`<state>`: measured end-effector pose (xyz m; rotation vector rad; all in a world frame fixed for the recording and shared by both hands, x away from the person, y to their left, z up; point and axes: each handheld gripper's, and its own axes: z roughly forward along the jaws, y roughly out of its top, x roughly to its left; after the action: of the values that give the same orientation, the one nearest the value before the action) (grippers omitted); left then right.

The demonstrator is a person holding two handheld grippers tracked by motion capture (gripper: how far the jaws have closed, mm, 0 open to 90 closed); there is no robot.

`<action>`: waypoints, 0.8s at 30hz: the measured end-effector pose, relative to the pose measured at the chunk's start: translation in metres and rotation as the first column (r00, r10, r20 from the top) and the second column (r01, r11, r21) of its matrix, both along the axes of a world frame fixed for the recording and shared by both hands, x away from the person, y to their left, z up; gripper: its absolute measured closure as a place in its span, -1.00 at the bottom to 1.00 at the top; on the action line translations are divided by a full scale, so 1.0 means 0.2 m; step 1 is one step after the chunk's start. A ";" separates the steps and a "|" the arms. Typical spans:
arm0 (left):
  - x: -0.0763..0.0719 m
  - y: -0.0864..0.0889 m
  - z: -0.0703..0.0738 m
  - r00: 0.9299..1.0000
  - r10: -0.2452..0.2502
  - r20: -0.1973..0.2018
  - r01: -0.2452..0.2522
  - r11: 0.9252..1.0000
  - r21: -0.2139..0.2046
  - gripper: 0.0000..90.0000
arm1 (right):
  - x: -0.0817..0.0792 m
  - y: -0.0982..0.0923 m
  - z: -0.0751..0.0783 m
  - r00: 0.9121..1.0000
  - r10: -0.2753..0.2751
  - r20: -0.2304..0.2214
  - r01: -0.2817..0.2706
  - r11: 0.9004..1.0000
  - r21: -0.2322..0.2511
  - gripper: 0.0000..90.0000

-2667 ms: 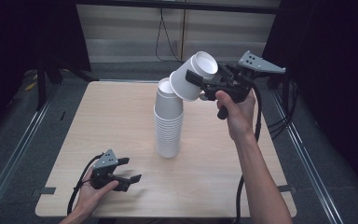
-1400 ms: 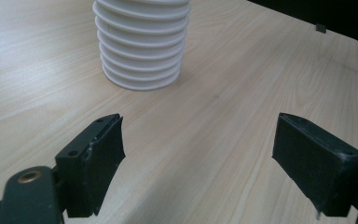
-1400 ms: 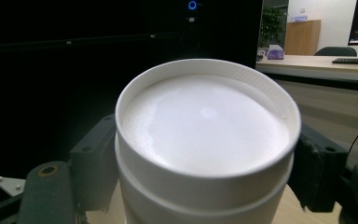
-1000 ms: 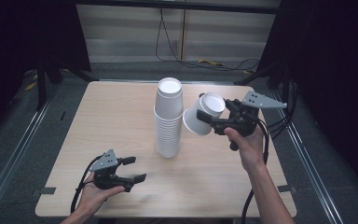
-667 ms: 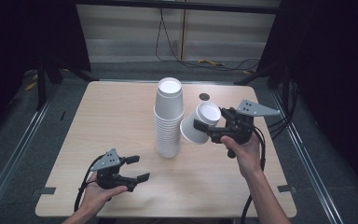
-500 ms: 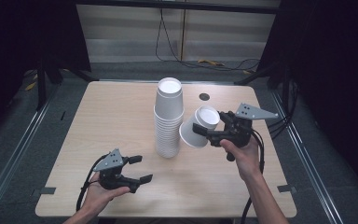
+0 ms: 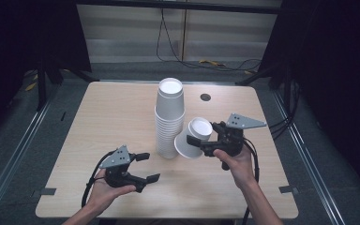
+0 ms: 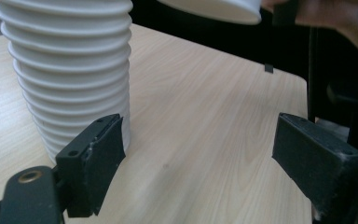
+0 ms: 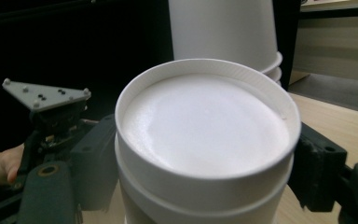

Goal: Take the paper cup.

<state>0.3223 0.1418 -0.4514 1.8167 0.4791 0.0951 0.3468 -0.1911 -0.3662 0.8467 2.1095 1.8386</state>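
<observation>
A tall stack of upside-down white paper cups (image 7: 169,117) stands at the table's middle; it also appears in the left gripper view (image 8: 70,70) and the right gripper view (image 9: 223,32). My right gripper (image 7: 201,143) is shut on a white paper cup (image 7: 187,147), tilted bottom-up just right of the stack's foot. The jaws press its sides (image 9: 205,140). My left gripper (image 7: 147,167) sits low at the front left of the stack. Its jaws have just been opening and stand apart with nothing between them (image 8: 198,154).
The wooden table (image 7: 112,112) has a small round hole (image 7: 205,97) behind the right hand. Dark floor, metal rails and cables surround the table. Bare tabletop (image 8: 205,102) lies between the left gripper and the held cup.
The right hand has come down and left with the cup, from above the stack to beside its foot. The left gripper has shifted a little toward the stack, and its jaws have spread.
</observation>
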 end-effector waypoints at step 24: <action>0.08 -0.19 0.11 0.998 -0.040 0.040 0.042 0.998 -0.036 -0.66 | -0.02 0.12 -0.14 0.993 0.095 -0.064 -0.096 0.995 -0.016 -0.49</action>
<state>0.3374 0.1031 -0.4292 1.7847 0.4132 0.0933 0.3430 -0.1667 -0.3951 0.8239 2.2395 1.8583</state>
